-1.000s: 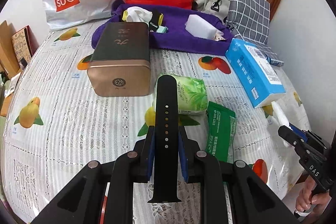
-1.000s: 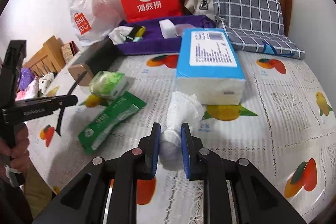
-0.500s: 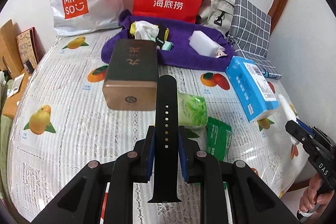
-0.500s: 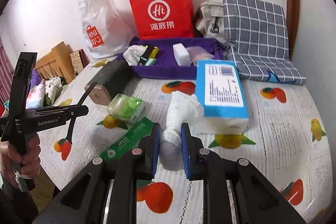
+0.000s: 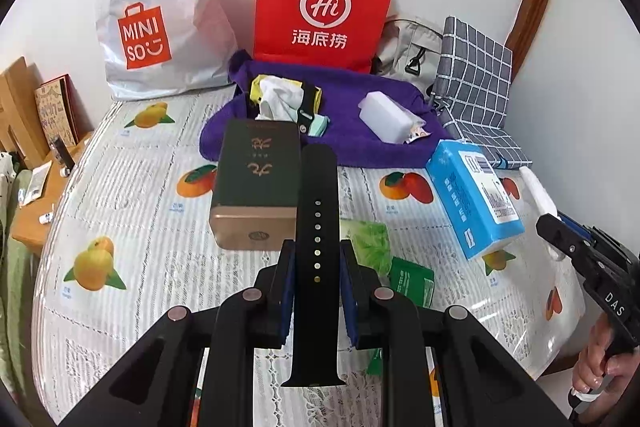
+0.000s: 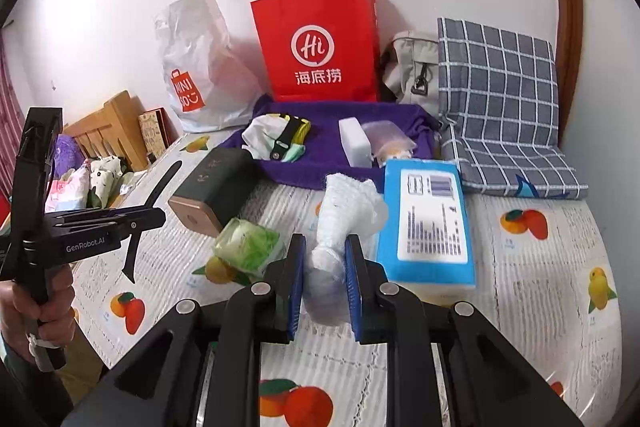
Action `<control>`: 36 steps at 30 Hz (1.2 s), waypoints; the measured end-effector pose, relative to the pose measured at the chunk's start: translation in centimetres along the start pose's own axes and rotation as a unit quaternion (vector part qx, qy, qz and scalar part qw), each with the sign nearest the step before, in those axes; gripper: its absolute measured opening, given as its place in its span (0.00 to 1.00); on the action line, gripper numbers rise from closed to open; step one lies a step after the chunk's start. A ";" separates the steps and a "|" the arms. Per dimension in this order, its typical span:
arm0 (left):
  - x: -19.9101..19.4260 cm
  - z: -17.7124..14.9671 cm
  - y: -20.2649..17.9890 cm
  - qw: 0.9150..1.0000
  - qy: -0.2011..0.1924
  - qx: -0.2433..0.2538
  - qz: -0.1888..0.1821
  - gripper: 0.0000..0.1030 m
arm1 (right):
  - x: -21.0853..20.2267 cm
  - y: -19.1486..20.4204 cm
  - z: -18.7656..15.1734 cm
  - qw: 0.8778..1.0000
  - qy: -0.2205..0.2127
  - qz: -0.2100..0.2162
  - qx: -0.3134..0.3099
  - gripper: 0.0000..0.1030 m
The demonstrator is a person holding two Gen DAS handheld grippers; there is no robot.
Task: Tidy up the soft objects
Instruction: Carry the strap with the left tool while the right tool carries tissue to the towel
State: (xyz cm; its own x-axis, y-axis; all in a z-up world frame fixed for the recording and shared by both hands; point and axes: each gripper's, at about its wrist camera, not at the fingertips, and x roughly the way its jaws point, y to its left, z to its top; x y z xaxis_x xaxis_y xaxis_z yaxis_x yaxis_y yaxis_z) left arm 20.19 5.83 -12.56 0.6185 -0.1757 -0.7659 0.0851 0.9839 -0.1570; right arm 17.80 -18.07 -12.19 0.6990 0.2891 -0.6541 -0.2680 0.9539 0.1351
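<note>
My left gripper (image 5: 317,259) is shut on a black watch strap (image 5: 317,195) and holds it upright above the table. My right gripper (image 6: 325,255) is shut on a white foam net sleeve (image 6: 340,211), lifted off the table. A purple towel (image 5: 360,139) lies at the back with a white cloth (image 5: 276,99), a white block (image 5: 384,115) and small items on it; it also shows in the right wrist view (image 6: 320,163). The left gripper with the strap (image 6: 148,203) shows at the left of the right wrist view.
A dark box with a gold end (image 5: 256,187), a green tissue pack (image 5: 368,243), a green sachet (image 5: 412,279) and a blue tissue pack (image 5: 472,199) lie on the fruit-print tablecloth (image 5: 120,227). A red paper bag (image 5: 324,3), a white Miniso bag (image 5: 156,15) and a checked cushion (image 6: 496,99) stand behind.
Both grippers have risen and pulled back from the table while holding their objects, so more of the bags and wall shows. The foam sleeve is lifted off the cloth.
</note>
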 end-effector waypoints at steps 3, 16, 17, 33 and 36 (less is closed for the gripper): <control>-0.1 0.6 0.1 1.000 -0.003 -0.002 0.002 0.19 | 0.1 -0.1 0.9 1.000 -0.004 0.001 -0.002 0.19; -0.1 3.2 -0.3 1.000 -0.013 0.008 0.010 0.19 | 2.0 -1.5 3.6 1.000 -0.001 -0.001 0.014 0.19; -0.1 3.3 -0.4 1.000 -0.014 0.009 0.010 0.19 | 2.2 -1.7 3.8 1.000 0.002 -0.002 0.015 0.19; 1.9 6.7 -0.4 1.000 -0.017 0.012 0.018 0.19 | 4.6 -3.5 7.5 1.000 -0.002 0.000 0.016 0.19; 1.9 7.7 -0.1 1.000 -0.022 0.008 0.019 0.19 | 4.8 -3.4 8.5 1.000 -0.007 -0.002 0.007 0.19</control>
State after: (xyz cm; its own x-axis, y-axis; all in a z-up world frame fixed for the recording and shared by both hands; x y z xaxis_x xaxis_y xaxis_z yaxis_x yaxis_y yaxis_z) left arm 27.42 5.68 -9.20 0.6560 -0.1360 -0.7424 0.0729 0.9904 -0.1170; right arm 27.65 -19.28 -9.48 0.7088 0.2867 -0.6446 -0.2559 0.9559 0.1438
